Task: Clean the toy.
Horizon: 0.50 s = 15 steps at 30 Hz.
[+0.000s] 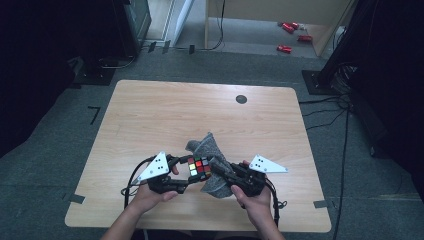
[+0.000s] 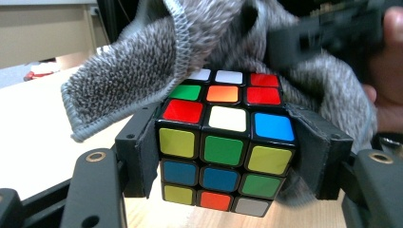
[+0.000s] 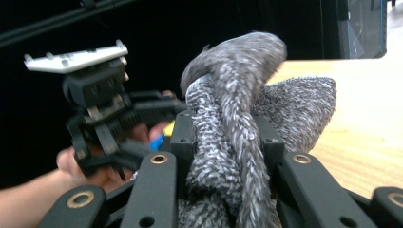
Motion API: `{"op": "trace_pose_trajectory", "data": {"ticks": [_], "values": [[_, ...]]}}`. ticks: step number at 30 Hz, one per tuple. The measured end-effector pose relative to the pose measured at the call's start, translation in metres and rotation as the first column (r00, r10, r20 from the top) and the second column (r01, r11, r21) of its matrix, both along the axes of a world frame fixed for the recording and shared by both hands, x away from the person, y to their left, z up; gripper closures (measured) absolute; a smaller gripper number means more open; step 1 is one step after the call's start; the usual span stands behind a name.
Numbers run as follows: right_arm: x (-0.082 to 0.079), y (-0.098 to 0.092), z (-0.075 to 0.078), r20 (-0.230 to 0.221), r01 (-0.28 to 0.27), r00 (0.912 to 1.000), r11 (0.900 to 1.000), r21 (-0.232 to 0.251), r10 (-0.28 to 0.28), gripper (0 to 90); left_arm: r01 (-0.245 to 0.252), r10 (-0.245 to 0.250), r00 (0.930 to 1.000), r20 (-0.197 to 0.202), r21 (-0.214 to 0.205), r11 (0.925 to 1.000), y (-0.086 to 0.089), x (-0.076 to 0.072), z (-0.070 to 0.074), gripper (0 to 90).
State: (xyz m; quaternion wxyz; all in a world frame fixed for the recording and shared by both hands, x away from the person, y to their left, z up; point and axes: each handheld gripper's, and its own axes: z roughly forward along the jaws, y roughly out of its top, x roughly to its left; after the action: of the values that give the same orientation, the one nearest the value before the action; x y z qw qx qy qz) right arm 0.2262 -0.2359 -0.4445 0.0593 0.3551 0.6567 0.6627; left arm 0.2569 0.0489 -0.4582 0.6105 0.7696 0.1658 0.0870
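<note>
A scrambled colour cube (image 1: 199, 167) (image 2: 223, 147) is held above the table's near middle, with my left gripper (image 1: 192, 172) (image 2: 228, 156) shut on its two sides. A grey knitted cloth (image 1: 212, 165) (image 2: 157, 61) (image 3: 237, 137) drapes over the cube's far side and top. My right gripper (image 1: 220, 176) (image 3: 225, 152) is shut on a bunched fold of that cloth, pressing it against the cube from the right. In the right gripper view the left gripper (image 3: 102, 118) and the hand that holds it show behind the cloth.
The wooden table (image 1: 150, 115) has a round dark grommet (image 1: 241, 99) near its far edge. Red objects (image 1: 290, 35) lie on the floor beyond. Dark stands flank the table at both far corners.
</note>
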Motion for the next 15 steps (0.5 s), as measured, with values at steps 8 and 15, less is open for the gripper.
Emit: {"op": "trace_pose_trajectory", "data": {"ticks": [8, 15], "values": [[0.003, 0.0, -0.011, -0.013, 0.001, 0.9999, 0.9998, -0.019, -0.001, 68.1, -0.027, 0.027, 0.9996, 0.004, -0.02, 0.9994, 0.005, 0.002, 0.003, 34.2], [-0.004, 0.006, 0.0, 0.046, -0.057, 0.9973, 0.9983, -0.006, 0.057, 67.5, -0.014, 0.014, 0.9998, -0.014, -0.004, 0.9999, 0.007, 0.005, -0.001, 34.1]]}}
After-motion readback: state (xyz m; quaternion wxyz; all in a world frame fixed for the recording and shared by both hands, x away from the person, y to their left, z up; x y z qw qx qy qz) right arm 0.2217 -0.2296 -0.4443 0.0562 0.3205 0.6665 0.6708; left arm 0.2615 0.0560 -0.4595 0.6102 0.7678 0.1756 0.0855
